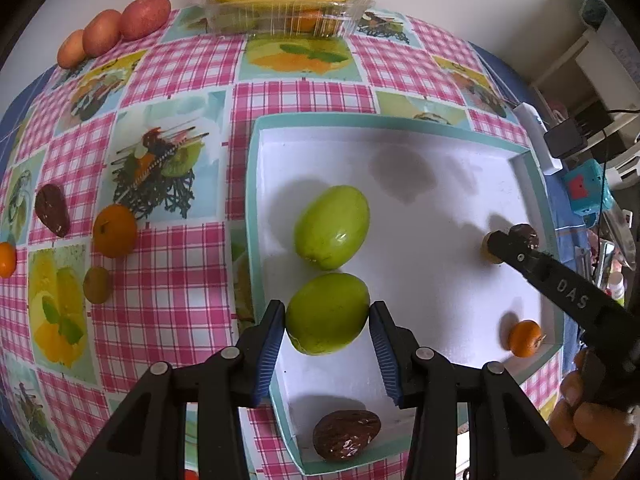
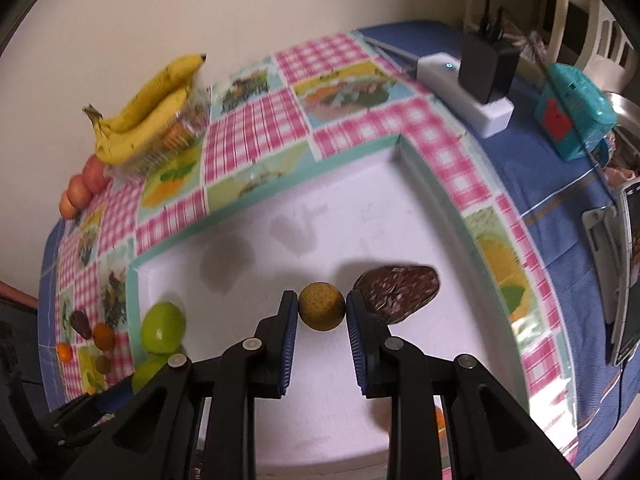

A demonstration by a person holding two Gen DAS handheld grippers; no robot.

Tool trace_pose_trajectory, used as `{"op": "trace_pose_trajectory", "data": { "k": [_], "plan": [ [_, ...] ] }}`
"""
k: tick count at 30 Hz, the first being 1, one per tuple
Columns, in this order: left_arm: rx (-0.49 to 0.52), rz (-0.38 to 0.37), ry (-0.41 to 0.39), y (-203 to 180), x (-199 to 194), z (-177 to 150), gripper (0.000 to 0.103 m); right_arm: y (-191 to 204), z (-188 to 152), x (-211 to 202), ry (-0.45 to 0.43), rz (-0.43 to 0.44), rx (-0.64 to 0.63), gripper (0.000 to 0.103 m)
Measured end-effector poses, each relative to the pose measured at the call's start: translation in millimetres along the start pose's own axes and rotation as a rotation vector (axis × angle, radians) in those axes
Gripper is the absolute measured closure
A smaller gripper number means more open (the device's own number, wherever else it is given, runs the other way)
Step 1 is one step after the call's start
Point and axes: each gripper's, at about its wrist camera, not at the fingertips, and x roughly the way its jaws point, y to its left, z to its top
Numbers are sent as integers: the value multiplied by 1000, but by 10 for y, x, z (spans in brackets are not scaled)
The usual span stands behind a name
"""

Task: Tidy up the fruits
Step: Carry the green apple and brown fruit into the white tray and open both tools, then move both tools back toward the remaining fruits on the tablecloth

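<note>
Left gripper clamps green fruit over white tray; right gripper grips small yellow-brown fruit beside dark brown fruit.

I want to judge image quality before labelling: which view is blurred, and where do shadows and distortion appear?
Left wrist view: sharp; fisheye bends the checked tablecloth; soft grey shadows on the white tray; glare spot on the green fruit. Right wrist view: bananas and cloth smeared by motion blur, fingers sharper.
</note>
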Motion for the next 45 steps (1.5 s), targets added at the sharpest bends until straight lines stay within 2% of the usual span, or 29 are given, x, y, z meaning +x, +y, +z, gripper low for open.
{"op": "trace_pose_trajectory", "data": {
  "k": [6,17,18,19,21,23,24,25,30,32,33,35,38,40,42,45],
  "plan": [
    [-5,7,5,11,34,-21,57,32,-61,176,45,-11,-17,77],
    [5,18,15,-36,54,-14,55,56,-70,161,49,-26,-33,77],
    [5,13,15,-40,47,-13,53,63,-68,169,51,-28,-34,77],
    [6,10,15,-40,41,-13,45,72,-66,172,52,-34,-36,77],
    [6,-16,9,-42,-9,-9,40,83,-56,176,56,-49,-42,76],
    [14,-19,-7,-63,-82,4,38,91,-36,150,54,-57,-43,68],
    [19,-18,-17,-70,-115,10,36,97,-29,127,50,-55,-45,57],
    [23,-20,-28,-76,-159,20,33,109,-20,102,44,-53,-49,51],
    [-5,-35,-56,19,-289,58,27,187,35,-88,5,-61,-72,49],
    [-38,-21,-72,91,-336,69,19,211,57,-165,-11,-57,-78,48],
    [-60,-12,-85,154,-362,81,13,216,74,-213,-21,-56,-80,45],
    [-97,4,-108,268,-402,97,9,229,82,-281,-36,-57,-80,37],
    [-170,37,-148,467,-480,126,0,245,110,-380,-60,-58,-86,36],
    [-210,54,-172,613,-525,139,0,259,120,-433,-74,-68,-92,34],
    [-239,105,-197,776,-582,161,0,264,120,-465,-82,-75,-93,33],
    [-257,186,-227,973,-679,176,0,251,120,-461,-83,-71,-89,22]
  ]
}}
